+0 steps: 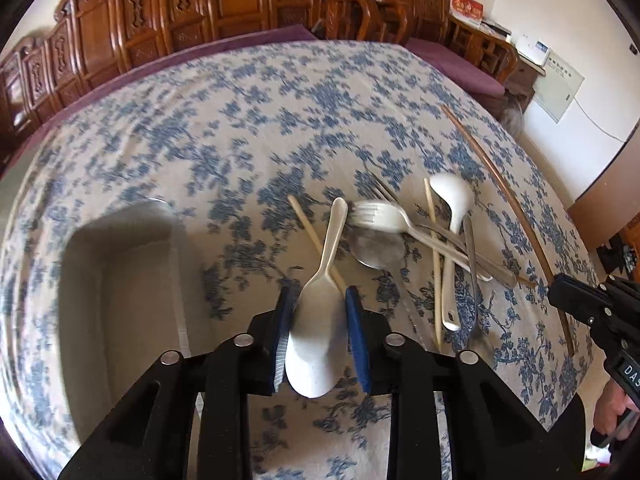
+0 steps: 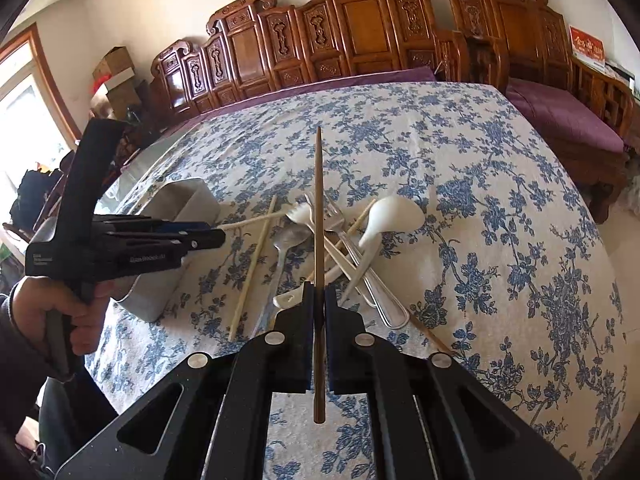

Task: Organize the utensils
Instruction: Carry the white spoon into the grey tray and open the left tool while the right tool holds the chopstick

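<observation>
Utensils (image 1: 424, 236) are heaped just ahead and to the right of the left gripper (image 1: 320, 304): a fork, a metal spoon, pale chopsticks and a white ladle, crossed over one another. To its left a grey bin (image 1: 120, 280) is set, seemingly the sorting place. Between the blue pads (image 1: 356, 332) a white plastic spoon (image 1: 316, 320) is clasped by its bowl, handle pointing away; the jaws are drawn in against it. For the step in hand, the spoon would best be lifted clear of the chopstick (image 1: 308, 228) beneath it before being carried left over the bin. Further right, a dark brown chopstick (image 2: 319, 240) is pinched by the right gripper (image 2: 319, 308), fully closed on it. A blue-flowered tablecloth (image 2: 500, 200) covers the table; carved wooden chairs (image 2: 360, 32) with purple cushions line the wall beyond.
</observation>
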Demonstrator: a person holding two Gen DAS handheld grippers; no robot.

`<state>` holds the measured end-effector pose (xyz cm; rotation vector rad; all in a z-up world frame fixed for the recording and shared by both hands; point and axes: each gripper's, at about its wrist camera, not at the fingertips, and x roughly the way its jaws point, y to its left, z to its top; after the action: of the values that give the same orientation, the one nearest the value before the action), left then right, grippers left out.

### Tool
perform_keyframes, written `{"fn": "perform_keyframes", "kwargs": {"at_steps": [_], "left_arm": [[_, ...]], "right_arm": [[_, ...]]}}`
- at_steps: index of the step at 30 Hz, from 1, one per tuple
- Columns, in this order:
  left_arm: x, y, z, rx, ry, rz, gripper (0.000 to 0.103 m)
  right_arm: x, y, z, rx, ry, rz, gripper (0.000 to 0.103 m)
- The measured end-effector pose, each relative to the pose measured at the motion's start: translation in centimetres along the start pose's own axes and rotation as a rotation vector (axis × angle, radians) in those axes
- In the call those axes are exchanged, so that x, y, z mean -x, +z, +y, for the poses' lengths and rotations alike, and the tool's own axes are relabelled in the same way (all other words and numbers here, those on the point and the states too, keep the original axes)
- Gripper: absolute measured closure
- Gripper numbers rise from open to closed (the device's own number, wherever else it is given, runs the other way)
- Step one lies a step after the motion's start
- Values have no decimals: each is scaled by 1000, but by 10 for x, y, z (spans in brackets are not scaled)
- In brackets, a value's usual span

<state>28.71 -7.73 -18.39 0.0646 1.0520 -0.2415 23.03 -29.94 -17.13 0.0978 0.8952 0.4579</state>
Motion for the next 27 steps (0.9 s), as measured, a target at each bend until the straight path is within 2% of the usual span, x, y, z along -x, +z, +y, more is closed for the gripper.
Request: {"fn": "perform_keyframes", "kwargs": {"at_steps": [2, 7, 15, 16, 17, 18, 20, 24, 27], "left_arm": [[7, 1, 7, 15, 6, -5, 103], [23, -4, 16, 29, -2, -19, 103], [27, -12, 17, 43, 0, -10, 103], [25, -14, 14, 41, -8, 2, 102], [23, -17, 10, 34, -13, 9, 96], [21, -21, 6, 23, -13, 14, 83], [15, -28, -3, -1, -10, 27, 75], [2, -40, -18, -39, 1, 63, 75], [2, -49, -28, -66, -1, 58, 75]], "right_arm": [[4, 1, 7, 11, 3, -6, 97], [13, 0, 23, 38, 11, -15, 97], [25, -2, 35, 61, 17, -32, 97], [26, -2, 34, 60, 17, -32, 97], [26, -2, 33, 59, 17, -33, 97], [27, -2, 32, 58, 16, -34, 97], [27, -2, 30, 56, 15, -33, 97], [28, -2, 28, 53, 17, -34, 97], [30, -1, 29, 56, 20, -38, 97]]}}
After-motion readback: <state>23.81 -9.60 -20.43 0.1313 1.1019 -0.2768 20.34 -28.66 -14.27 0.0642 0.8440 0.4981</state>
